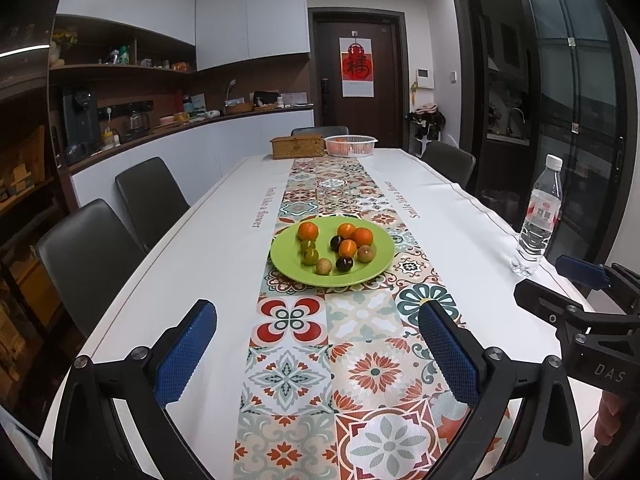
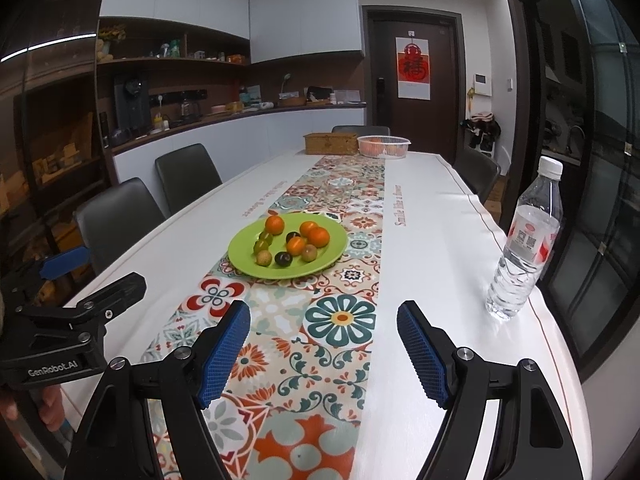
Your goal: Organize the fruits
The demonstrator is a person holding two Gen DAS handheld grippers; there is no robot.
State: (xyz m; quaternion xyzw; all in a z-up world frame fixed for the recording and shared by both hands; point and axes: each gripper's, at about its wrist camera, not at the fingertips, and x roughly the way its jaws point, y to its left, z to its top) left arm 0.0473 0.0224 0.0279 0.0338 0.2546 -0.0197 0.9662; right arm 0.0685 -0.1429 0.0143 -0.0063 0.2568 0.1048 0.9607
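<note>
A green plate (image 1: 378, 270) (image 2: 330, 260) lies on the patterned runner mid-table. It holds several small oranges (image 1: 307, 231) (image 2: 275, 224), green fruits (image 1: 309, 256) (image 2: 261, 246), dark plums (image 1: 344, 263) (image 2: 283, 259) and tan fruits (image 1: 323, 267) (image 2: 264, 258). My left gripper (image 1: 318, 318) is open and empty, over the runner short of the plate. My right gripper (image 2: 323, 318) is open and empty, also short of the plate. Each gripper shows at the edge of the other's view, the right one (image 1: 560, 280) and the left one (image 2: 96, 272).
A water bottle (image 1: 538, 216) (image 2: 524, 240) stands near the table's right edge. A white plastic basket (image 1: 350, 145) (image 2: 384, 146) with orange fruit and a woven box (image 1: 297, 147) (image 2: 330, 143) sit at the far end. Dark chairs (image 1: 150, 196) line both sides.
</note>
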